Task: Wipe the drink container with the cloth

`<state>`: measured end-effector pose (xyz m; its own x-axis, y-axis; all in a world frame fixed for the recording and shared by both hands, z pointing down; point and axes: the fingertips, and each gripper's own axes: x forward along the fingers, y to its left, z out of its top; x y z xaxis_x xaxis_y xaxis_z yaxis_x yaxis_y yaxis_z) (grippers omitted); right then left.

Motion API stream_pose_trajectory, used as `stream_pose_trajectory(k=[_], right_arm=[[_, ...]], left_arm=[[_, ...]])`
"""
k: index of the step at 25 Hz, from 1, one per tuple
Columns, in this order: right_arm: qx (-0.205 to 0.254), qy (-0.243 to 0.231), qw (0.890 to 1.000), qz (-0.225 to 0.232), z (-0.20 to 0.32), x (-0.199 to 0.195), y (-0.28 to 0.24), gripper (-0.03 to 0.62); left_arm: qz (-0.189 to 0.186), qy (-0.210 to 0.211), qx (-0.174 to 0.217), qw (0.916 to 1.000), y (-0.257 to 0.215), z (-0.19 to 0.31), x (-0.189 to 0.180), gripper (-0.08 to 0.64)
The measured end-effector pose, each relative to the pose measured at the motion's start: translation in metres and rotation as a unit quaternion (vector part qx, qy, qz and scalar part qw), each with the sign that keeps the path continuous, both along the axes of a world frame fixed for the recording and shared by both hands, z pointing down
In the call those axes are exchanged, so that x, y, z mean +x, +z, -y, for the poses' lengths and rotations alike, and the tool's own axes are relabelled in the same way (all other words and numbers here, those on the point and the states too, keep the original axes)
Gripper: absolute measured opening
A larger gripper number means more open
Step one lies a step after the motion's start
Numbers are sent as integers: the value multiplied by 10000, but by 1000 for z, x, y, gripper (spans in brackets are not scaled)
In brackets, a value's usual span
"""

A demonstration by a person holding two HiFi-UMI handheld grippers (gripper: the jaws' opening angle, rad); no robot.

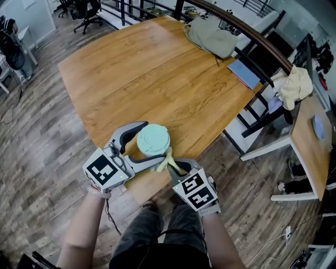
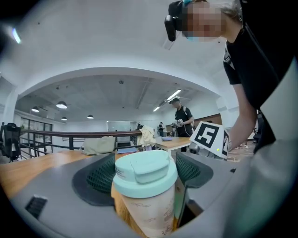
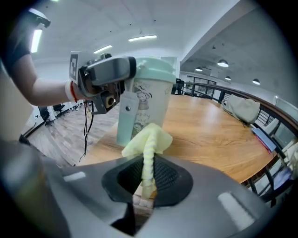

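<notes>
Drink container point(image 2: 148, 195), mint lid, pale printed body, in left claw point(image 1: 153, 141)

Open office, wooden desks point(image 1: 157, 79), swivel chairs point(image 1: 88, 11), railing point(image 1: 257, 37)

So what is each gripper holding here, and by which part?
Left gripper: cup, by its body just below the lid. Right gripper: yellow cloth, by its twisted end.

Bright, even indoor light falls on my counter point(image 1: 157, 79) — a soft sheen on the wood, only faint shadows. Both gripper views bulge like fisheyes, corners fading to black. Ceiling lamps point(image 2: 62, 105) glow as white spots, and a strip light point(image 3: 143, 37) flares. The drink container point(image 2: 146, 186) and cloth point(image 3: 148, 139) look sharp — the nearest grey surfaces blur.
</notes>
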<state>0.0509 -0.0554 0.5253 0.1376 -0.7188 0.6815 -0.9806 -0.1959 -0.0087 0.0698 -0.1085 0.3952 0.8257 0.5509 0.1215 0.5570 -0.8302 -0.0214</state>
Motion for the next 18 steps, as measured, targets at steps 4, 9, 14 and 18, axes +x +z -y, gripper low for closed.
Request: stream_pose_trajectory(k=[4,9,14,18], right_arm=[[74,30,10000,-56,-19,3,-19,43],[254,129,9996,30,-34,-3,-38,43],[651,116,9975,261,-21,-10,-54,43],[913,151,9955,210,4,-9,-67,43]], left_arm=[[92,-518,-109,9986,-1,3,10,407],[61,-961,-44,9953,-2,6,23,405],[129,-1329,21,9910,-1,4,30,405],[196,-1447,-92,9892,0,8,31,405]])
